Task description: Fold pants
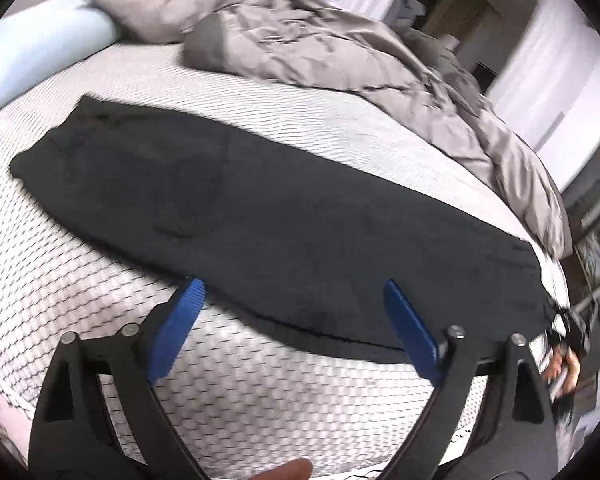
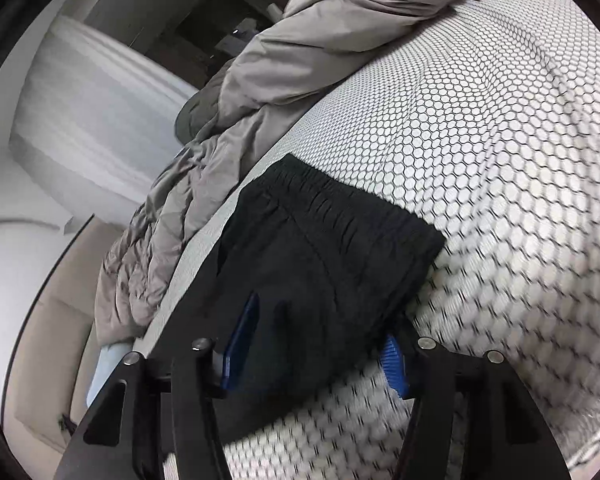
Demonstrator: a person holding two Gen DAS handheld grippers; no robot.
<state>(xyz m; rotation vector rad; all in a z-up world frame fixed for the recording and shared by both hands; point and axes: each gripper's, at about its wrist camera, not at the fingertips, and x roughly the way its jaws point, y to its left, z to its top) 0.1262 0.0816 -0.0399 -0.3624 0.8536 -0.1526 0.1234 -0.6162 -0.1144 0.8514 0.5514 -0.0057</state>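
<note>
Black pants (image 1: 268, 216) lie flat and long across the honeycomb-patterned bed cover, folded lengthwise. My left gripper (image 1: 292, 292) is open, its blue fingers (image 1: 180, 320) hovering over the near edge of the pants, holding nothing. In the right wrist view the elastic waistband end of the pants (image 2: 332, 240) lies in front of my right gripper (image 2: 320, 320). The right gripper is open, with its blue fingers (image 2: 242, 336) on either side of the pants fabric near the waistband.
A crumpled grey duvet (image 1: 340, 48) is piled along the far side of the bed and also shows in the right wrist view (image 2: 260, 80). A light blue pillow (image 1: 40, 52) lies at the far left. The bed edge drops off at the right (image 1: 560, 280).
</note>
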